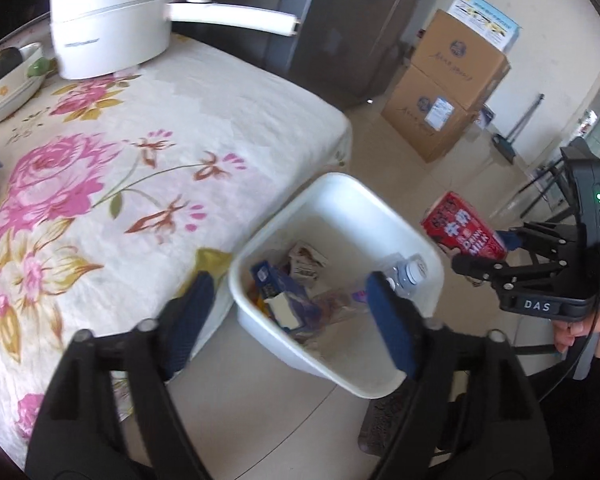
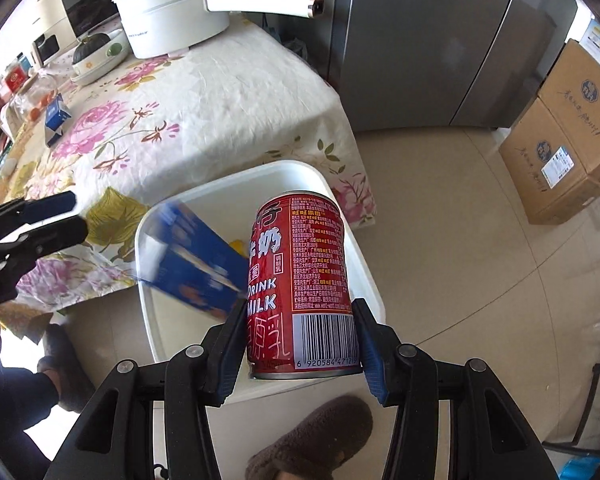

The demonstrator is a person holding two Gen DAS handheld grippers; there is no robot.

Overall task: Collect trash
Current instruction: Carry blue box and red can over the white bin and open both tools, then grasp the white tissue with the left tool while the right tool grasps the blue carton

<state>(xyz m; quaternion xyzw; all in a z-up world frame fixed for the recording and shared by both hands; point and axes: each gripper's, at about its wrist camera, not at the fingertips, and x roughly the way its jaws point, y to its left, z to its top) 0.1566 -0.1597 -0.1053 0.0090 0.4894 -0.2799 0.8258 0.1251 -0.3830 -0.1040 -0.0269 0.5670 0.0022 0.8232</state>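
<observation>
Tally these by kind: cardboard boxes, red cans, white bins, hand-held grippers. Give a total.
cardboard boxes: 2
red can: 1
white bin: 1
hand-held grippers: 2
Total: 6

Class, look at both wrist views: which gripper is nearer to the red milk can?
Right. The right gripper is clamped on the red milk can, one finger pressing each side. The left gripper is open over the white bin, apart from the can.
</observation>
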